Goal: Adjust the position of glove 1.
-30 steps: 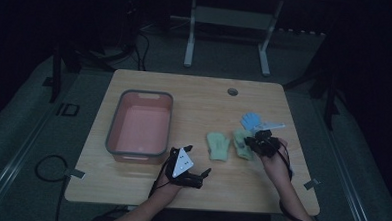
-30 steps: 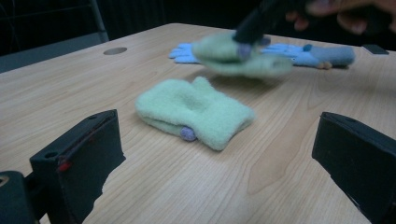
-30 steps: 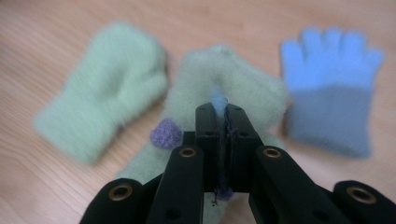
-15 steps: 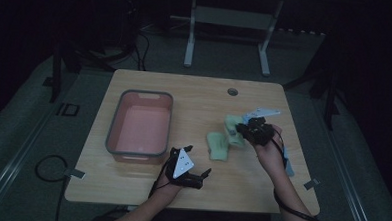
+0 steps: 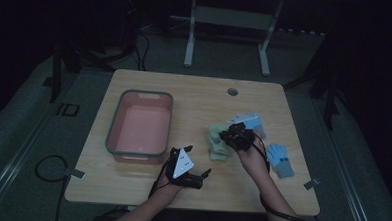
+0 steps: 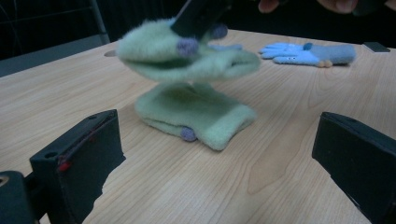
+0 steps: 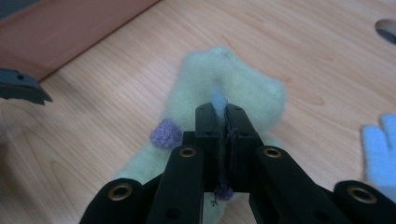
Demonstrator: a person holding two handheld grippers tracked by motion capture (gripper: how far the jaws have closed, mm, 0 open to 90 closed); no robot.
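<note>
High view: two green mittens (image 5: pixel 216 141), two blue gloves (image 5: pixel 281 159), one tub (image 5: pixel 114 132).

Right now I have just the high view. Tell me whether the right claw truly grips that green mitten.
Observer: Yes, the right claw is shut on a fold of the lifted mitten.
Operator: Report what lies under it.
Observer: A second green mitten lies flat on the table, right beneath the lifted one.
Operator: Check the left claw.
Observer: The left claw is open, nothing between its jaws.
</note>
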